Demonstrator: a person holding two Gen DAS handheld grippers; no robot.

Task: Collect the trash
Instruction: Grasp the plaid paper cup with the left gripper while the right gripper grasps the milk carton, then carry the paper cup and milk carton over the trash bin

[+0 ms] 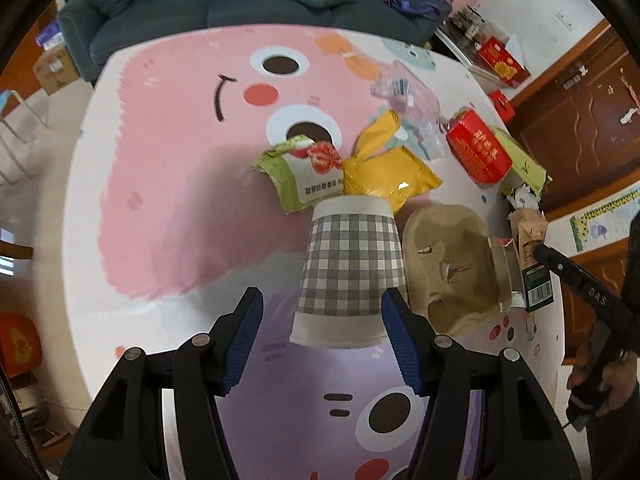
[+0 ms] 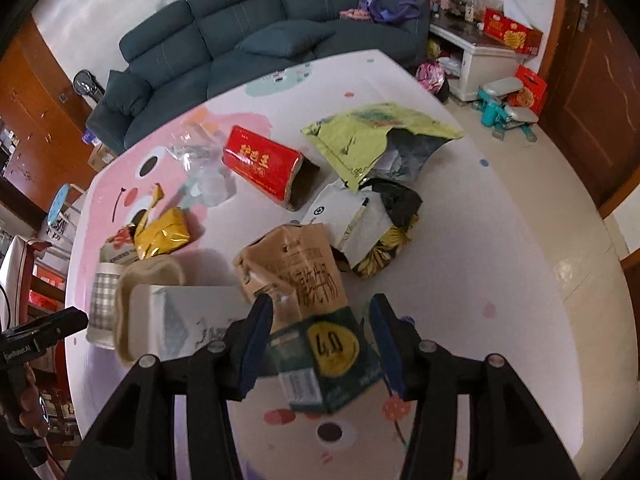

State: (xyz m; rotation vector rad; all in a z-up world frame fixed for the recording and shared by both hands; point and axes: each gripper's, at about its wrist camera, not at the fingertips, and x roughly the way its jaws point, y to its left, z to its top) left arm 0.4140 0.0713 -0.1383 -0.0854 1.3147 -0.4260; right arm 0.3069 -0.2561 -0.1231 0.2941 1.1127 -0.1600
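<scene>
Trash lay all over the worktop (image 1: 168, 312), and on the left side the left gripper (image 1: 322, 334) was wide open with a checked paper cup (image 1: 348, 272) lying on its side between its two fingers, one blue pad just by the cup's rim and the other not touching yet. To do this step well, I think it had to close slowly around the cup's middle so the soft paper did not squash or roll away. On the right side the right gripper (image 2: 320, 344) was open too, around a brown and green milk carton (image 2: 308, 312), and it looked like it had to squeeze the flat sides gently.
</scene>
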